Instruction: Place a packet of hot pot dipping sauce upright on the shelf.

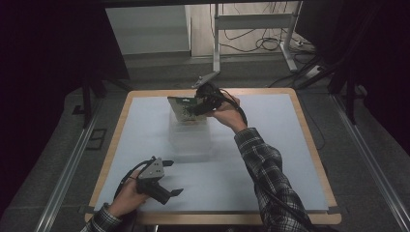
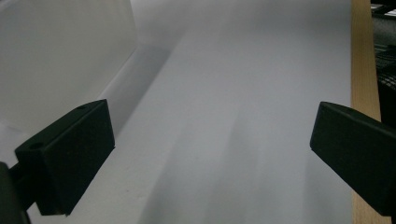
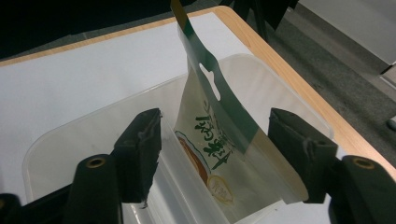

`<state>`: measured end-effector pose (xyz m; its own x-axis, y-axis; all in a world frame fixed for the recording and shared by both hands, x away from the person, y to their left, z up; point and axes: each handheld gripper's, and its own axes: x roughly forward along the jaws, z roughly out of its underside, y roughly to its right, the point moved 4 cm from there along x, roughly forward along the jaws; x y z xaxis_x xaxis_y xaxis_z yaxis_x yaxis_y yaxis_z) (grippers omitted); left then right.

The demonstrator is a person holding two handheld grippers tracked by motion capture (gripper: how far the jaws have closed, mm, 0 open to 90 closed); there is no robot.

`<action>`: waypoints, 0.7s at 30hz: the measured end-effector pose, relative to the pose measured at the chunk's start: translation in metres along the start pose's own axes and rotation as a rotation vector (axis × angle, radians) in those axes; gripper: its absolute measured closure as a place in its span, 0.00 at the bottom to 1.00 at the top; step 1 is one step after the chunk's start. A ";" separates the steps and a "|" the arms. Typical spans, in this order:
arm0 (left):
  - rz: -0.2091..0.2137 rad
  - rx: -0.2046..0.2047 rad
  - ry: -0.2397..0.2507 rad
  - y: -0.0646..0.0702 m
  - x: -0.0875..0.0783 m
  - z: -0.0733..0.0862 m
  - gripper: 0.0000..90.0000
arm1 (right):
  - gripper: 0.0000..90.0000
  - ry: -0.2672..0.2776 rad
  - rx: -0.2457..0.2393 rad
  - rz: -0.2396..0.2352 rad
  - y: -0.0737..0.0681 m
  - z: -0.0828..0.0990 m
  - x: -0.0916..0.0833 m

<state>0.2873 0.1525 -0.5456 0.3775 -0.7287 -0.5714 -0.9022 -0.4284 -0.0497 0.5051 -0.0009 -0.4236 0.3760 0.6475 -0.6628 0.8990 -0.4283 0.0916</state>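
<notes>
We see right gripper (image 3: 215, 154) over clear plastic bin (image 3: 60, 135) at table's (image 1: 270, 193) far side, jaws apart, pads off snack pouch (image 3: 212, 140). Pouch stands on edge inside bin, top tilted, leaning on wall; we judge it released there, bin holding it upright. Left gripper (image 1: 169, 183) rests near table's front edge, jaws wide, nothing between, likely idle.

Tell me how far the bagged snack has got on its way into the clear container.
Done: the snack pouch stands upright inside the clear container, its lower end down in it. In hand: the right gripper straddles the pouch with jaws apart, neither pad pressing it, so it looks released. Left: pulling the right gripper away; whether the pouch should lie flat I cannot tell. The left gripper waits open over the table.
</notes>
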 end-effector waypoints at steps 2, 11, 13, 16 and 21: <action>0.000 -0.001 0.000 0.000 0.000 0.000 0.00 | 0.38 -0.001 -0.003 -0.001 0.000 0.000 0.000; 0.001 -0.002 -0.002 0.000 0.000 0.001 0.00 | 0.29 -0.001 0.014 -0.016 0.000 0.003 -0.006; 0.001 -0.003 -0.002 0.000 0.000 0.001 0.00 | 0.27 -0.007 0.046 -0.044 0.001 0.004 -0.009; 0.005 -0.005 -0.004 0.000 0.000 0.001 0.00 | 0.22 0.003 0.062 -0.056 0.001 0.006 -0.012; 0.004 -0.008 -0.005 0.000 0.000 0.001 0.00 | 0.18 0.010 0.058 -0.047 0.001 0.010 -0.015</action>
<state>0.2876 0.1531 -0.5467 0.3728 -0.7279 -0.5755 -0.9020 -0.4299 -0.0405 0.4976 -0.0173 -0.4206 0.3361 0.6737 -0.6582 0.9013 -0.4328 0.0173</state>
